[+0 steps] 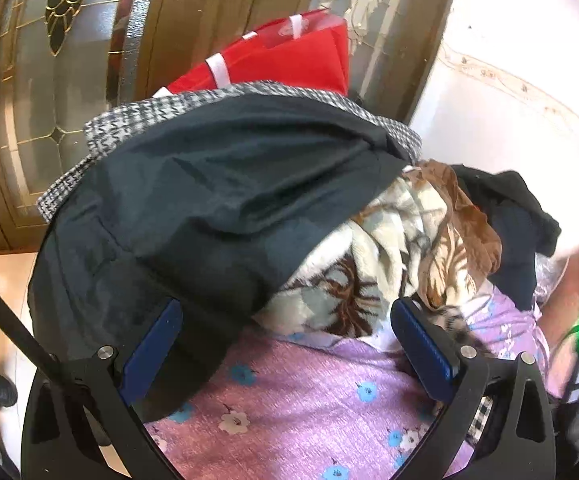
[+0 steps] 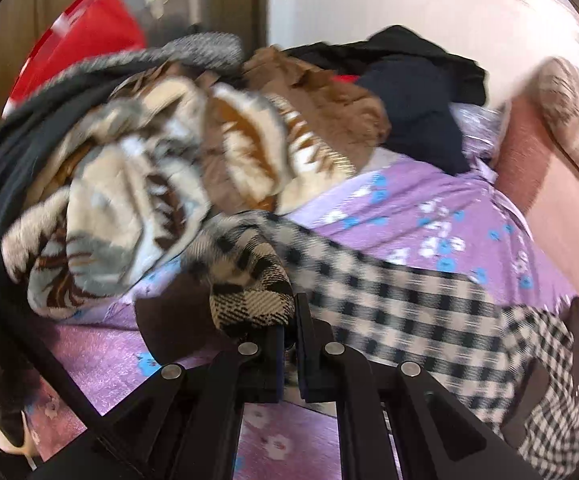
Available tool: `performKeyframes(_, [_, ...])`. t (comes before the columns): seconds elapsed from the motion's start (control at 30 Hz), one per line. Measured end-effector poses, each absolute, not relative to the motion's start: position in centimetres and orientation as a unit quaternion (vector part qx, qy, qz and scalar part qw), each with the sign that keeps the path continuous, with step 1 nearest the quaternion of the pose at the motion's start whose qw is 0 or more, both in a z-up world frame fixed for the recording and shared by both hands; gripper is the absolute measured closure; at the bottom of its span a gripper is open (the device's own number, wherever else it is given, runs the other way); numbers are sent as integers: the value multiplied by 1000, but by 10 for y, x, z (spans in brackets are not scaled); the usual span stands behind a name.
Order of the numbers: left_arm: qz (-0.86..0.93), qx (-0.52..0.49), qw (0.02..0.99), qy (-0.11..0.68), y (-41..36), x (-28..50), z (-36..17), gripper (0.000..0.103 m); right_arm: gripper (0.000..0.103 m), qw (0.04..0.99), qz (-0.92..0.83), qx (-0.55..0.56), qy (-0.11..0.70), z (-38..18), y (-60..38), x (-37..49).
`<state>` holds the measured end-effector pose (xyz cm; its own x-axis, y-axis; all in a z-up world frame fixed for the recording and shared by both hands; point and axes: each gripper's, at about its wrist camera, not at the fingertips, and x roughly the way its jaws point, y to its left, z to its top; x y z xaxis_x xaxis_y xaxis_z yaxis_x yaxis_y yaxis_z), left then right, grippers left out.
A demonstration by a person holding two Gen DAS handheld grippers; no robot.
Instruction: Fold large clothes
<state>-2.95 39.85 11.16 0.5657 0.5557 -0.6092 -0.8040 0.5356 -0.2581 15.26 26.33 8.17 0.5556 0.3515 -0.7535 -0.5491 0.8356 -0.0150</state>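
In the right wrist view my right gripper (image 2: pixel 291 320) is shut on a black-and-cream checked garment (image 2: pixel 389 300). The cloth bunches in a fold just ahead of the jaws and trails off to the right across the bed. My left gripper (image 1: pixel 289 340) stands wide open over the bed, its blue pads (image 1: pixel 421 344) far apart and nothing pressed between them. A dark navy coat with a grey houndstooth outer side (image 1: pixel 209 200) lies against its left finger. A cream, grey and brown patterned blanket (image 1: pixel 369 264) is heaped just ahead of the open jaws.
A purple floral bedsheet (image 1: pixel 309 392) covers the bed. Brown (image 2: pixel 329 104) and black (image 2: pixel 417 80) clothes are piled at the back, by a red bag (image 1: pixel 281 60). Behind stand a wooden glass-panelled door (image 1: pixel 49 100) and a white wall. The headboard (image 2: pixel 549 152) rises at right.
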Motion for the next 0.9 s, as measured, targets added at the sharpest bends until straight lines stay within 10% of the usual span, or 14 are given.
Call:
performKeyframes(0.8, [152,-130,932,303,210,47,101,0,98,882,-45,183,432,57,-217,150])
performKeyframes(0.9, [113,-116,934,319,185,52,93,0,79,868,-41,218,444,39,-254,136])
